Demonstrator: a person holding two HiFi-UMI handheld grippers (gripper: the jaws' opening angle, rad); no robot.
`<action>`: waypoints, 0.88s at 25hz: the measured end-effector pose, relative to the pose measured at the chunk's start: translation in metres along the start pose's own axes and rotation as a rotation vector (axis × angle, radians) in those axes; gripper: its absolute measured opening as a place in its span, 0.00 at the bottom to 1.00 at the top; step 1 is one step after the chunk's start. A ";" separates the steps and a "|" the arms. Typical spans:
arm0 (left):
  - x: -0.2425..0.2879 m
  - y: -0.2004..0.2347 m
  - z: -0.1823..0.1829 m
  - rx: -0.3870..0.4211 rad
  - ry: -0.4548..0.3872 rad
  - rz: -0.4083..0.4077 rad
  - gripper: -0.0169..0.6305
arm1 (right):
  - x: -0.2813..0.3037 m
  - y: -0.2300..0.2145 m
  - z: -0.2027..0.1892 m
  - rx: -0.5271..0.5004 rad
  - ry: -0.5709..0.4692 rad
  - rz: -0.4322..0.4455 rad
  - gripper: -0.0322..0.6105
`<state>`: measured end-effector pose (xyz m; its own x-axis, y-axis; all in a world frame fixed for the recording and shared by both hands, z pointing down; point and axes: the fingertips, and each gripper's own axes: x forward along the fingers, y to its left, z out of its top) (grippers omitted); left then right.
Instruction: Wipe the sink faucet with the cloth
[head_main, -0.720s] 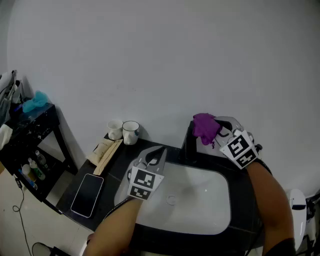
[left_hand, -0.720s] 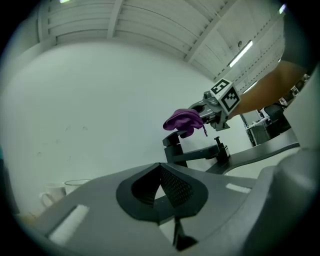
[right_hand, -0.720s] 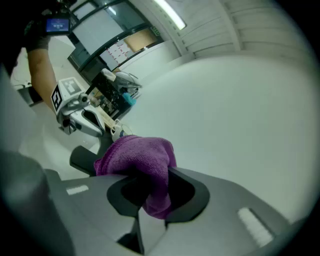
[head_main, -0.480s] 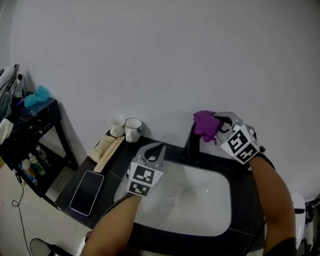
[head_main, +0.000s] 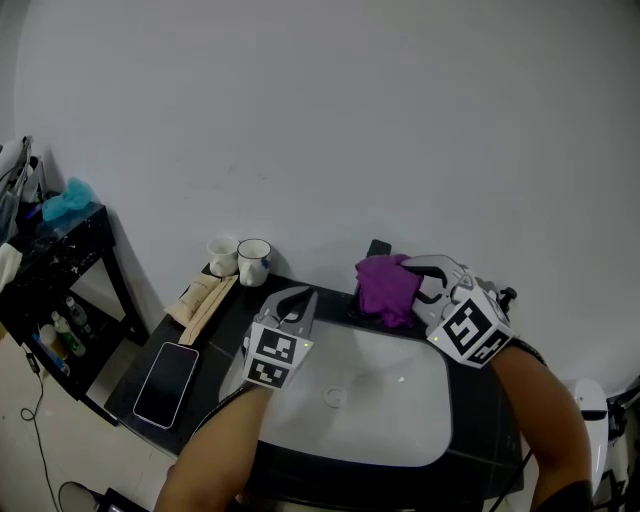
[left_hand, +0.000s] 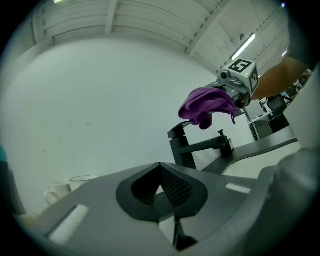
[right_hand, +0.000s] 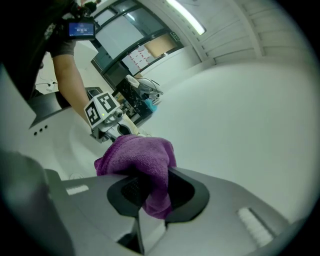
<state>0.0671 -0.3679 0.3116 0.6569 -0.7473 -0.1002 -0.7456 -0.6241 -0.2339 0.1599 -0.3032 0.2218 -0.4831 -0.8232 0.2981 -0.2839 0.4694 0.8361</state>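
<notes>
My right gripper is shut on a bunched purple cloth, which lies over the black faucet at the back of the white sink; only the faucet's top shows behind the cloth. In the right gripper view the cloth fills the shut jaws of the right gripper. The left gripper hovers over the sink's left rim, shut and empty. The left gripper view shows its closed tips, with the faucet and cloth beyond, held by the right gripper.
Two white cups stand on the dark counter at the back left, beside paper-wrapped packets and a phone. A black shelf with bottles stands at far left. A plain white wall runs right behind the faucet.
The right gripper has carried the cloth down and to the left, from up beside the faucet's top onto its front. The left gripper has hardly moved.
</notes>
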 end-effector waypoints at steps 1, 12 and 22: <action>0.000 -0.001 0.000 0.001 0.003 -0.001 0.05 | -0.005 0.003 0.002 -0.001 -0.002 0.004 0.17; 0.002 -0.012 -0.002 0.040 0.011 -0.034 0.05 | -0.023 0.029 -0.028 0.063 0.018 0.055 0.16; 0.003 -0.005 0.001 0.007 -0.005 -0.013 0.05 | 0.030 -0.001 -0.072 0.058 0.143 0.036 0.16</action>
<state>0.0729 -0.3670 0.3112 0.6670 -0.7380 -0.1025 -0.7364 -0.6320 -0.2416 0.2052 -0.3510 0.2629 -0.3721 -0.8408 0.3932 -0.3176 0.5134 0.7972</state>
